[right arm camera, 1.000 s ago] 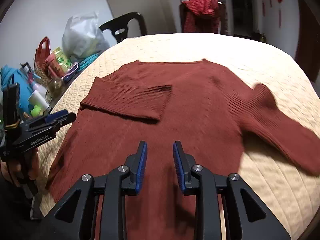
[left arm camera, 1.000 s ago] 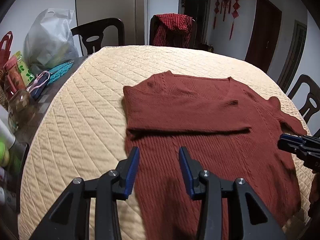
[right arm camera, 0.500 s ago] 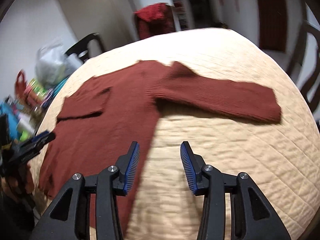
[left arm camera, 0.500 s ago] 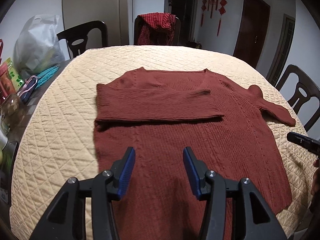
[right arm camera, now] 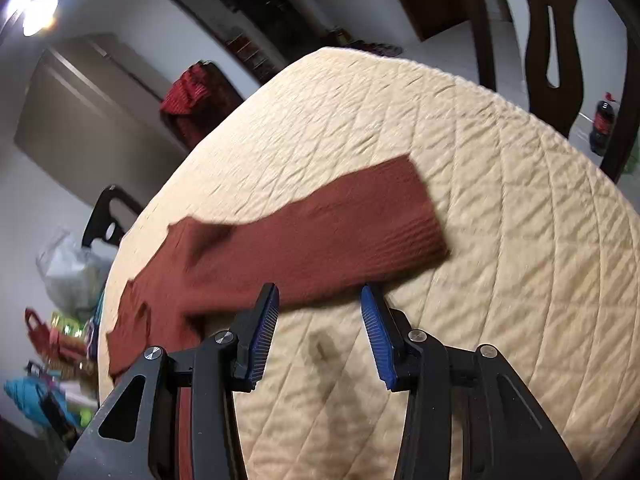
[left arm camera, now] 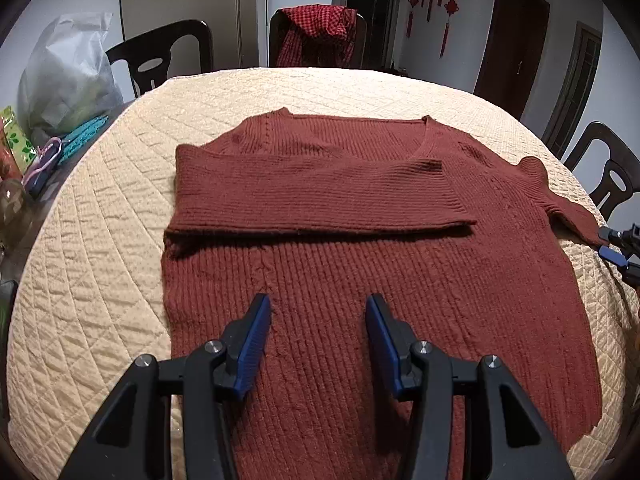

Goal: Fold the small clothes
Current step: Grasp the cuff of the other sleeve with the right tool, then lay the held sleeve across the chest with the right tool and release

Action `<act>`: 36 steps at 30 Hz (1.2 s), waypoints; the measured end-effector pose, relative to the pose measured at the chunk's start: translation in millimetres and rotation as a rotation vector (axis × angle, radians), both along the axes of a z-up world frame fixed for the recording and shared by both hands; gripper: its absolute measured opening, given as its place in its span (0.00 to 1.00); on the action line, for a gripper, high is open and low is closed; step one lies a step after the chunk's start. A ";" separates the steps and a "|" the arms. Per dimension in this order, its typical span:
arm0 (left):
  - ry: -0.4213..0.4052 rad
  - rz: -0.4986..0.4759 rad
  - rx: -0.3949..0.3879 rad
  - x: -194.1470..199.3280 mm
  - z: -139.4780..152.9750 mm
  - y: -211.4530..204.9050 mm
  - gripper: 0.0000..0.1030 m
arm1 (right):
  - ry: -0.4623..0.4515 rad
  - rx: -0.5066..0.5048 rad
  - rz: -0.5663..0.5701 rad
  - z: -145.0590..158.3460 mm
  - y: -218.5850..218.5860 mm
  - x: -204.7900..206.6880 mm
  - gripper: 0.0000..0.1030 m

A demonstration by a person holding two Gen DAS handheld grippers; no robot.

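A rust-red knit sweater [left arm camera: 360,264] lies flat, front up, on the cream quilted table cover [left arm camera: 92,264]. One sleeve [left arm camera: 320,196] is folded across its chest. My left gripper [left arm camera: 318,336] hovers open over the sweater's lower body, with nothing between its fingers. The other sleeve [right arm camera: 340,236] stretches out sideways on the cover [right arm camera: 520,260]. My right gripper [right arm camera: 320,320] stands open just in front of that sleeve's lower edge near the cuff, with no cloth between the pads. In the left wrist view the right gripper [left arm camera: 614,246] shows at the far right by the cuff.
Dark wooden chairs [left arm camera: 160,56] ring the table; one carries a red checked cloth [left arm camera: 320,32]. A white plastic bag [left arm camera: 68,80] and packets crowd the table's left rim. Another chair [right arm camera: 552,40] and a bottle [right arm camera: 604,118] on the floor lie beyond the right edge.
My right gripper swung from over the sweater's body to the outstretched sleeve, rolling as it went, and its jaws widened. The left gripper's jaws widened too and it shifted slightly over the lower body.
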State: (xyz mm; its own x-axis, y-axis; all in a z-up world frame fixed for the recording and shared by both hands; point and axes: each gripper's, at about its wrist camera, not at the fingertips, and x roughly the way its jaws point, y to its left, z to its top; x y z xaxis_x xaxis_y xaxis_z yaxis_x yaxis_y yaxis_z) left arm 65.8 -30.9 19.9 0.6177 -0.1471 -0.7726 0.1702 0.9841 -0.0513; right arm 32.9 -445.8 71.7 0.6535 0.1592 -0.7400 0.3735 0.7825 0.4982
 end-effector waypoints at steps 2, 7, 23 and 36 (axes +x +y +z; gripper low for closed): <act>-0.007 -0.003 0.001 -1.0 -0.8 -0.4 0.52 | -0.013 0.030 -0.034 -0.9 -8.2 4.5 0.43; -0.014 -0.009 0.000 -2.3 -3.4 -1.4 0.56 | -0.012 0.008 -0.067 0.3 -19.4 18.4 0.37; -0.009 -0.032 -0.003 -1.6 -4.1 -3.1 0.65 | -0.280 -0.081 0.365 95.2 123.2 59.3 0.10; -0.008 -0.032 -0.022 -2.6 -3.8 -0.3 0.65 | -0.094 -0.075 0.791 21.1 291.4 109.9 0.12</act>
